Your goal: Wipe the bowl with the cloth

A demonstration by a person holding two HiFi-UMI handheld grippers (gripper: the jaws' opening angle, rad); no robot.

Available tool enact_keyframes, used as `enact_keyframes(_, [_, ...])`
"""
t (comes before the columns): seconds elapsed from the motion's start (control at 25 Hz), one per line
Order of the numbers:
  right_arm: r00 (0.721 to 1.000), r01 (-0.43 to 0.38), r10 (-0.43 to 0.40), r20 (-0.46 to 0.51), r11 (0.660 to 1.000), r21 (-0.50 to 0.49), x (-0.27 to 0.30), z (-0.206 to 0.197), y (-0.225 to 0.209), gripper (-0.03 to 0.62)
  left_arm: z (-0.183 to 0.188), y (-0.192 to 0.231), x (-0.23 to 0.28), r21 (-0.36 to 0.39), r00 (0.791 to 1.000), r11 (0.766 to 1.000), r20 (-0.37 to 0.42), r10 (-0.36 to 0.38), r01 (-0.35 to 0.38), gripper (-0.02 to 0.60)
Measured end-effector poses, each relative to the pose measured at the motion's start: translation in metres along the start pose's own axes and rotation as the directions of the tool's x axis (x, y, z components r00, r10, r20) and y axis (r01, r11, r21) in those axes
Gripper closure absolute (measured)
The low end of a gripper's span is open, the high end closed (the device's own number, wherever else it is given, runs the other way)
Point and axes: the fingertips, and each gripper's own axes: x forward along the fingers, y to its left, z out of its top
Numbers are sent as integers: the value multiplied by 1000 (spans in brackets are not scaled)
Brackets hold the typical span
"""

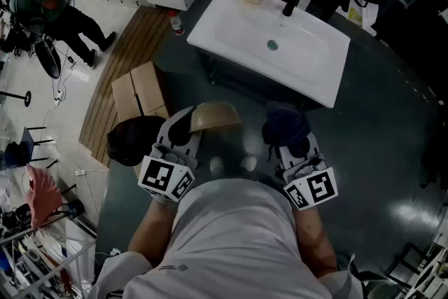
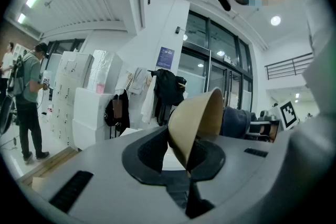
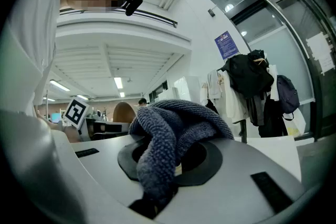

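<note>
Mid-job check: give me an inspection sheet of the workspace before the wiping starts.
Surface: white washbasin ahead, black faucet at its far rim.
Job's things: tan bowl tilted, held by its rim; dark blue cloth bunched up; the two are apart.
Clutter: cardboard box, black bag and bottle on the floor, left of the basin.
Grippers: left gripper fingers shut on the bowl's wall; right gripper shut on the cloth.
Cables: thin cords on the floor, far left.
Surroundings: another person at upper left; wooden decking.
</note>
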Motion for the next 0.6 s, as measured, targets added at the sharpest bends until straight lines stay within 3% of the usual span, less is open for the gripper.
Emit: enact_keyframes(0.6, [998, -61, 61, 3, 995, 76, -36, -10, -55, 528, -21, -52, 36, -27, 996, 997, -53, 68, -70, 530])
